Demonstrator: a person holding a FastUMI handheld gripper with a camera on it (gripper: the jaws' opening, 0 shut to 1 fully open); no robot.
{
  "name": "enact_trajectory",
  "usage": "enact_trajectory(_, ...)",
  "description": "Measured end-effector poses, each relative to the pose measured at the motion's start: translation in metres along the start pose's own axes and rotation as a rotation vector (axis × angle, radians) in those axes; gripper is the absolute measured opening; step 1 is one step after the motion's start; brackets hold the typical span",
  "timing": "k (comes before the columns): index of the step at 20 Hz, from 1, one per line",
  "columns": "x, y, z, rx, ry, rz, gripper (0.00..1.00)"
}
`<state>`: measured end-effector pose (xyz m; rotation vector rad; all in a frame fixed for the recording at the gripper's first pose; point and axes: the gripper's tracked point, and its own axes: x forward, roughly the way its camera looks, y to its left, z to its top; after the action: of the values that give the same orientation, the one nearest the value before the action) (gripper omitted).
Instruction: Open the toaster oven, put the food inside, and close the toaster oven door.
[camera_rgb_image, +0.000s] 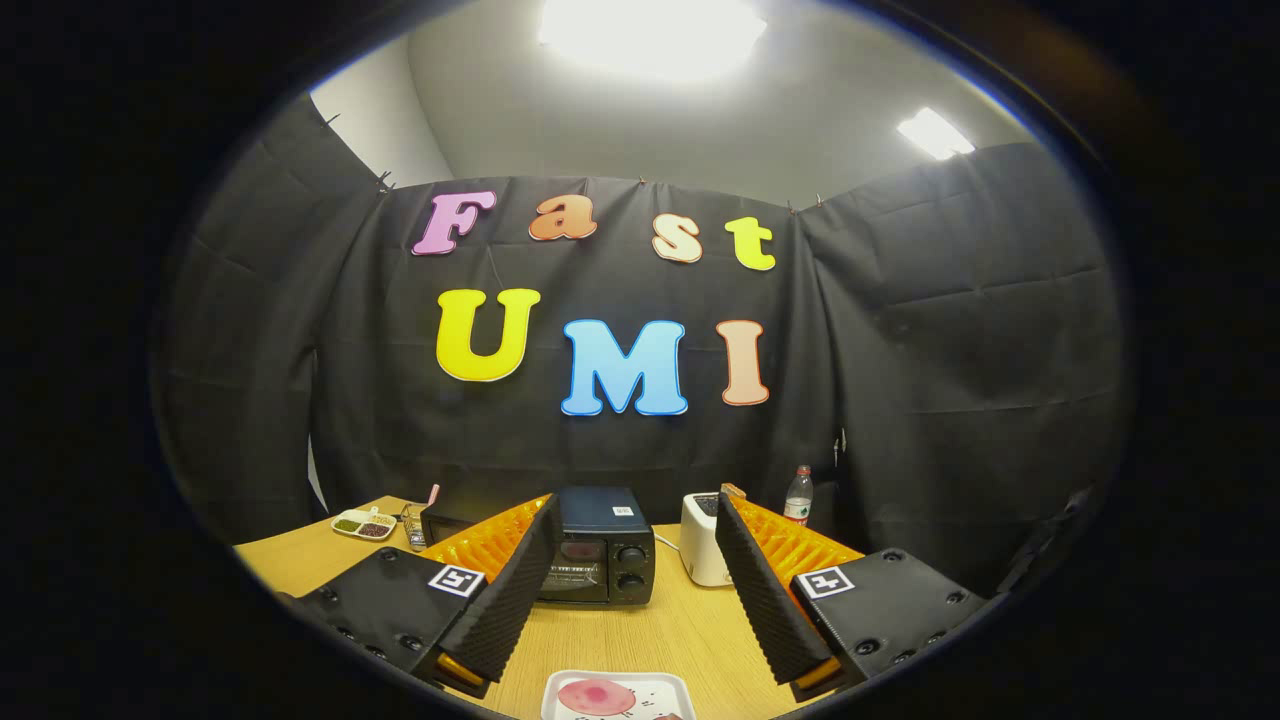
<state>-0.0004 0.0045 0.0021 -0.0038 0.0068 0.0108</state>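
A black toaster oven stands on the wooden table beyond my fingers, its door closed and two knobs on its right side. Partly behind my left finger sits its left half. Near the table's front edge, just below and between my fingers, lies a white tray with a pink round piece of food on it. My gripper is open, held above the table, with nothing between its fingers.
A white toaster stands right of the oven, a plastic water bottle behind it. At the table's back left lie a small divided dish and a glass with a pink straw. Black cloth walls close in the booth.
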Motion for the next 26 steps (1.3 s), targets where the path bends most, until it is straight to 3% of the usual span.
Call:
enact_trajectory(11, 0.019, 0.020, 0.005, 0.044, -0.004, 0.019, 0.97)
enact_trajectory(26, 0.130, 0.102, -0.048, 0.070, 0.108, 0.160, 0.98)
